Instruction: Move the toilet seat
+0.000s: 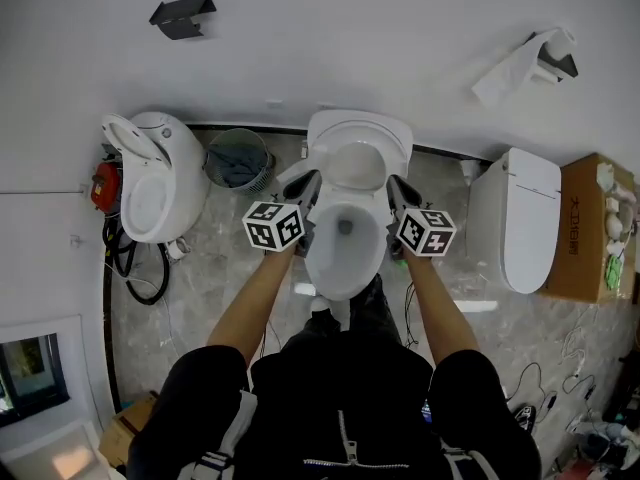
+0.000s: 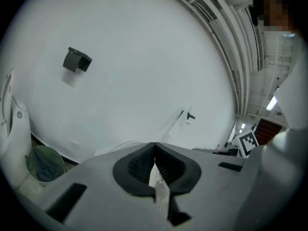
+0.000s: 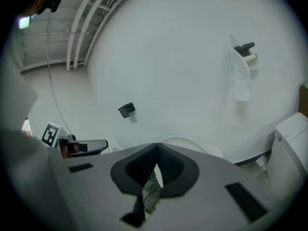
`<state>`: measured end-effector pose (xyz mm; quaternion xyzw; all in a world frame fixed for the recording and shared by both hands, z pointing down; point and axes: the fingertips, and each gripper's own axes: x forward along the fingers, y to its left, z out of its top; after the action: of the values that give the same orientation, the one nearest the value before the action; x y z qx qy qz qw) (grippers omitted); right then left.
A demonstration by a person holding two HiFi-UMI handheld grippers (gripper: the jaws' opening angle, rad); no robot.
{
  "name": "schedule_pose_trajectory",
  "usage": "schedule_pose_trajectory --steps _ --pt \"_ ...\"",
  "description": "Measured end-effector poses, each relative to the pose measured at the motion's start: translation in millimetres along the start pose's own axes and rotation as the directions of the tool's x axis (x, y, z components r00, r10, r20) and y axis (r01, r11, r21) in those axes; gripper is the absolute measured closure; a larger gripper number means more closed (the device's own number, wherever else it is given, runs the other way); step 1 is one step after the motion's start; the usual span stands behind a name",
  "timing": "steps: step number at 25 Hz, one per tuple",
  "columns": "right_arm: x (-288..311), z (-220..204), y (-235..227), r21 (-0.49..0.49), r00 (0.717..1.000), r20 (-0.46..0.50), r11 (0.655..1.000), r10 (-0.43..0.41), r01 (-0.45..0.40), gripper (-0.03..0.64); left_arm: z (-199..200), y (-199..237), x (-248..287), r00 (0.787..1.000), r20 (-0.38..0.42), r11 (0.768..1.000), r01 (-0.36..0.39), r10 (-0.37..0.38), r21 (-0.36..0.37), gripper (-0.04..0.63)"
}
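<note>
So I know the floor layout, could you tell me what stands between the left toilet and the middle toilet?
A round wastebasket stands there against the wall, seen in the head view.

Head cam looks steeply down from above me onto the toilet (image 1: 345, 218). My two gripper cams sit low, close behind their jaws, facing the wall (image 2: 144, 57) roughly level. All three views share the black bracket (image 1: 182, 14).

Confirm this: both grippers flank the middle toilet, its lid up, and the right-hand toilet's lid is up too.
Wrong: the head view shows the right-hand toilet with its lid down. The left gripper and right gripper do flank the middle toilet, its lid up.
</note>
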<state>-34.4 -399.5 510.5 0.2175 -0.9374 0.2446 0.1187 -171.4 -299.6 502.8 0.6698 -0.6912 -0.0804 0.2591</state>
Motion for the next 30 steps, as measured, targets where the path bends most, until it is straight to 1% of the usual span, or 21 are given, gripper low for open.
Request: schedule_pose_trajectory --steps 3,7,13,17,22,30 --pt "-30.1 -1.4 22.4 -0.051 0.999 0.03 0.999 -0.019 0.021 0.612 -4.6 -21.1 -32.0 1.0 -0.005 0.996 0.009 -0.008 0.085 0.592" --pt "-71.0 0.9 53.8 -0.124 0.996 0.075 0.991 -0.041 0.05 0.613 -7.2 -45.2 -71.6 1.0 -0.001 0.987 0.03 -0.031 0.157 0.592" --pt "-123.4 -9.6 98.9 -0.174 0.988 0.149 0.982 -0.05 0.076 0.614 -8.5 -75.5 -119.4 0.999 0.016 0.956 0.042 -0.049 0.289 0.592" --pt "-151.3 -18.8 120.0 -0.206 0.984 0.174 0.975 -0.042 0.078 0.614 -11.0 -90.2 -142.5 0.998 0.033 0.944 0.046 -0.06 0.328 0.592" --pt "-175.7 -22.3 128.8 -0.229 0.981 0.193 0.97 -0.035 0.08 0.614 -12.4 -101.6 -160.8 0.997 0.046 0.931 0.043 -0.063 0.362 0.592" --pt "-184.4 -22.8 130.8 -0.247 0.978 0.206 0.965 -0.037 0.088 0.615 -15.5 -108.8 -168.1 0.996 0.053 0.926 0.041 -0.066 0.376 0.592"
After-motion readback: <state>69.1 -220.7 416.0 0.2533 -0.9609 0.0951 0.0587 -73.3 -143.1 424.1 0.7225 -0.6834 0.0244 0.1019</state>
